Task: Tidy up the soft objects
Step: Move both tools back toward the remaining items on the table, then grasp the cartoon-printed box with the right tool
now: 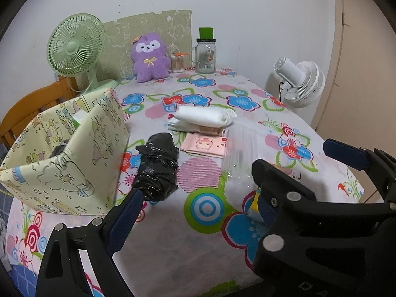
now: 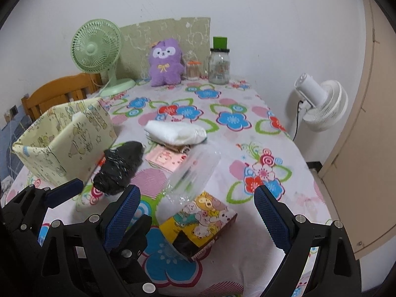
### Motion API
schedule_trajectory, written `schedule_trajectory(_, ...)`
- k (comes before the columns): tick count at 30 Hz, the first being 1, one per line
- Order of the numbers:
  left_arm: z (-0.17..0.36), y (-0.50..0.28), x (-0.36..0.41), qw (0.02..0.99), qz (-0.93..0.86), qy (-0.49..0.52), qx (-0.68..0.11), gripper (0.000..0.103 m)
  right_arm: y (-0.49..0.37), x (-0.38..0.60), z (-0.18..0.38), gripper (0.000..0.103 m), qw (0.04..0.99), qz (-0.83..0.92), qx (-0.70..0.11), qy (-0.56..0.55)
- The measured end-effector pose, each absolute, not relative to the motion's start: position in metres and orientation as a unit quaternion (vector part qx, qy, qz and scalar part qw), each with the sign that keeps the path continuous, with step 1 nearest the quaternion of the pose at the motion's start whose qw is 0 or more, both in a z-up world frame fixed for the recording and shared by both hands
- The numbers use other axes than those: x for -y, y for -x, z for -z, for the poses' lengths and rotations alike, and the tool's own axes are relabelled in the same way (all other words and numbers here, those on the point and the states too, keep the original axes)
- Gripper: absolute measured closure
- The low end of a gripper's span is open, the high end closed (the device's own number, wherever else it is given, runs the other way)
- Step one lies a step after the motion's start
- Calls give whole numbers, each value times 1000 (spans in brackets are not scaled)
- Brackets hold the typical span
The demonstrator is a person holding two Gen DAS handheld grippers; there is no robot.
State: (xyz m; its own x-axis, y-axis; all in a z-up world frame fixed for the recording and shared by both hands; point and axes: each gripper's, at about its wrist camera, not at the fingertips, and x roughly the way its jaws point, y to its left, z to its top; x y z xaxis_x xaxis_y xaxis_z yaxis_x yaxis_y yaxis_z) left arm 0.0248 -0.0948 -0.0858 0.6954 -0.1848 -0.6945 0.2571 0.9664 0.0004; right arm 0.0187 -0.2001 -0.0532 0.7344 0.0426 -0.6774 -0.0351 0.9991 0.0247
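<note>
The right gripper (image 2: 195,220) is spread wide, nothing pinched, with the cartoon-printed tissue pack (image 2: 200,222) lying between its fingers at lower centre, a clear plastic wrapper (image 2: 193,170) resting on it. The left gripper (image 1: 198,198) is likewise held open and empty, below the black wrapped bundle (image 1: 158,168). The pack is best straddled squarely and squeezed gently, then carried to the yellow fabric bin (image 2: 61,138) at the left edge, with the wrapper kept clear.
</note>
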Motion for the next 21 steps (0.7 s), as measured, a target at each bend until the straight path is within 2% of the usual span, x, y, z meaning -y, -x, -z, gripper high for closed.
schedule_trajectory(17,109,-25,100,914,136,-54,-378,9,-35,207,93,8,907,-19,-419,-36)
schedule_trajectory(21,110,-24,104,914,135,-64,-376,9,-39,207,98,13,902,-25,-429,-42)
